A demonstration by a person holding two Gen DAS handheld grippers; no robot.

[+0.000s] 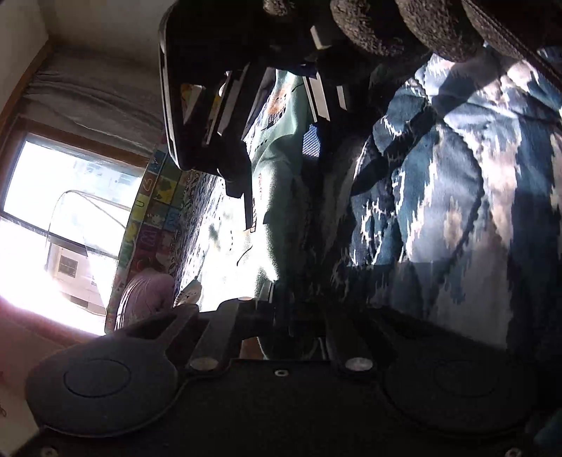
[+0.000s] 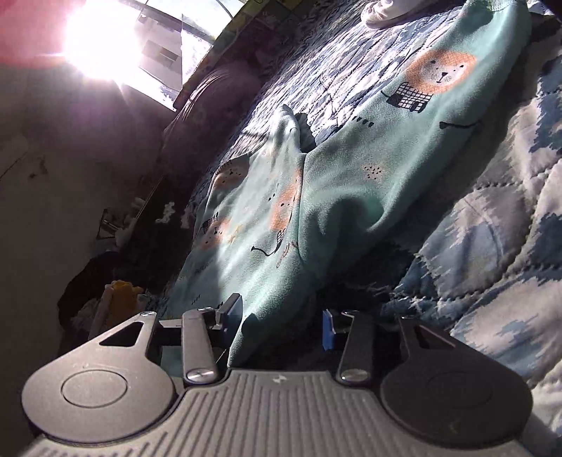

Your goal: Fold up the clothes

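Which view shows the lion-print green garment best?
The right wrist view: the green garment lies spread and sunlit across the quilt, lion prints clear. The left wrist view shows only a narrow, shadowed strip behind the other tongs.

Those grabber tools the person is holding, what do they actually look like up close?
Both are dark handheld tools. The right gripper has a grey ribbed body, two round disc-shaped housings, flat linkage bars with silver screws, and blue pads on its fingers. The left gripper looks black with the same discs and screws. Above it, dark knitted glove fingers show; no cables are visible.
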